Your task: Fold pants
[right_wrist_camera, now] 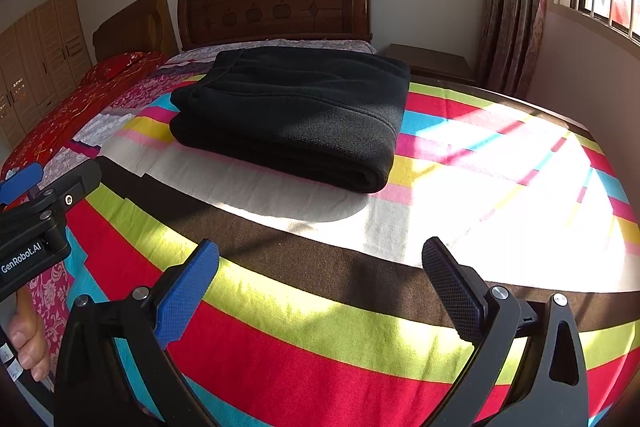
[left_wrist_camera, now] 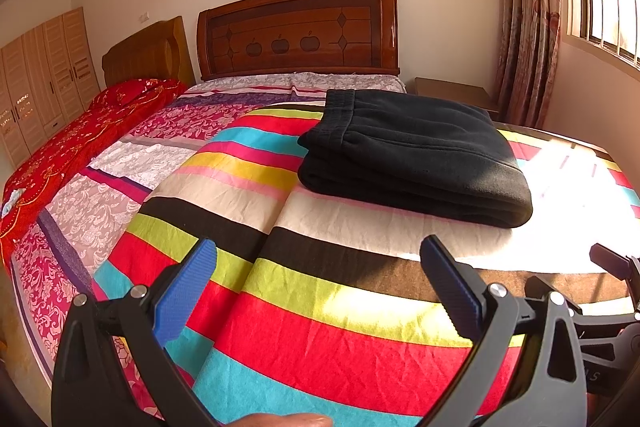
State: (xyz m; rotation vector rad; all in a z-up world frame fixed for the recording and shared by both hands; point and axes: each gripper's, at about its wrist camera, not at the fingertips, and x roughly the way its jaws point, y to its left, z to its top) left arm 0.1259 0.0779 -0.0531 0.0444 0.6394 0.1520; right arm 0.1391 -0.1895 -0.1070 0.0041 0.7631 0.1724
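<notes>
The black fleece pants point(right_wrist_camera: 292, 115) lie folded into a compact stack on the striped blanket point(right_wrist_camera: 320, 327). Both the left claw point(left_wrist_camera: 320, 291) and right claw point(right_wrist_camera: 324, 291) hang open, empty, well short of it. The folding looks finished.

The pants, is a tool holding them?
No, the folded black pants lie alone on the striped blanket, and both open tools, left and right, hover short of them.

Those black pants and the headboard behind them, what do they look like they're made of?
Black pants: probably fleece or thick knit, matte and fuzzy, lying in soft bulky folds. Headboard: seemingly varnished wood, reddish brown, glossy with highlights, carved apple shapes.
</notes>
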